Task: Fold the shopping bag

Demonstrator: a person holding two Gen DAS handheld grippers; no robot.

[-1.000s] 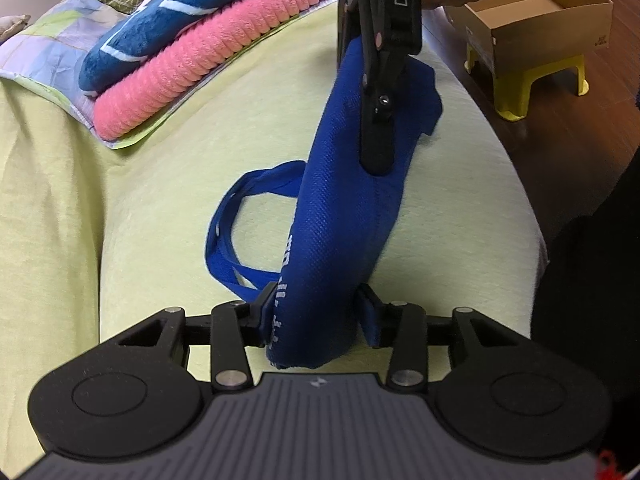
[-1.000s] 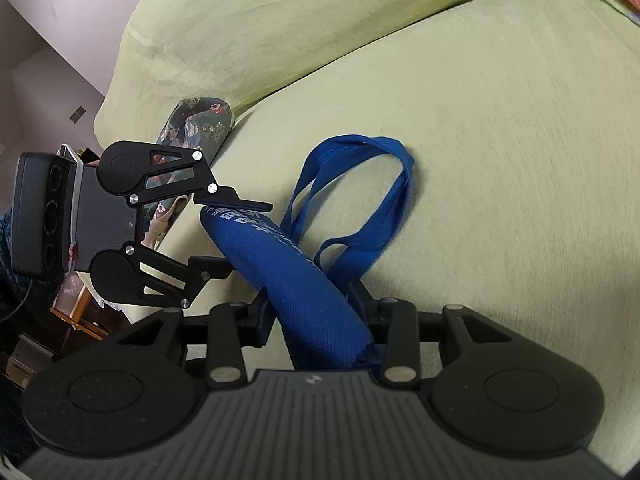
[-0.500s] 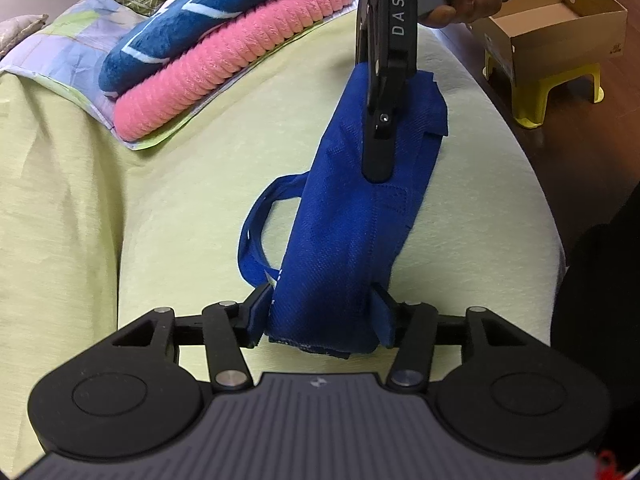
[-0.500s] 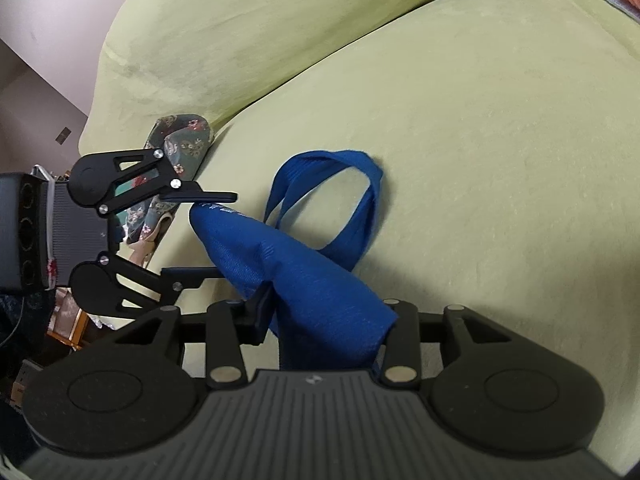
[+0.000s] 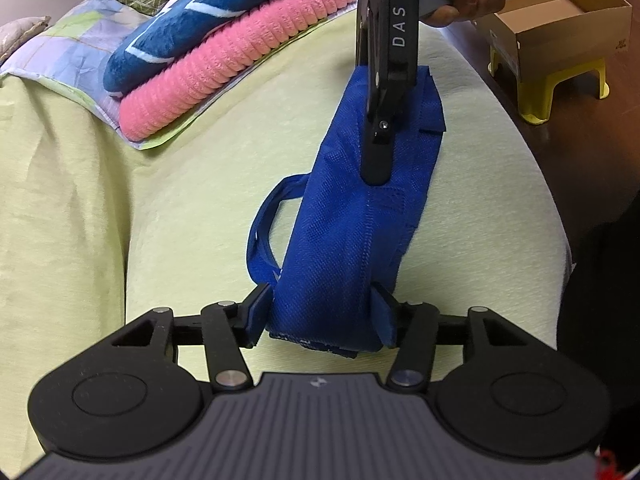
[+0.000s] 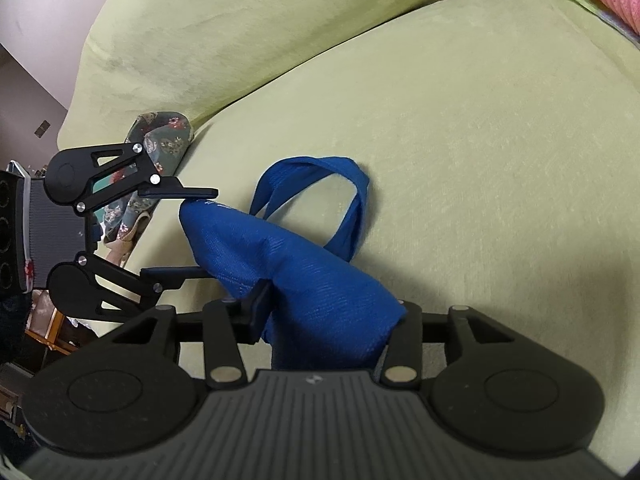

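Green sofa cushion (image 5: pixel 472 208) under a blue shopping bag (image 5: pixel 344 248) stretched between two grippers.

Nearest in the left wrist view, the left gripper (image 5: pixel 320 314) has its jaws spread wide around the bag's near end, touching or not is unclear. The bag's long axis runs away to the right gripper (image 5: pixel 378 160), marked "DAS", whose fingers straddle the far end; whether they pinch is hidden. White print on the near hem is unreadable. A handle loop (image 5: pixel 264 232) lies leftward. Beyond sit a pink towel (image 5: pixel 224 76) and cardboard box (image 5: pixel 560 28).
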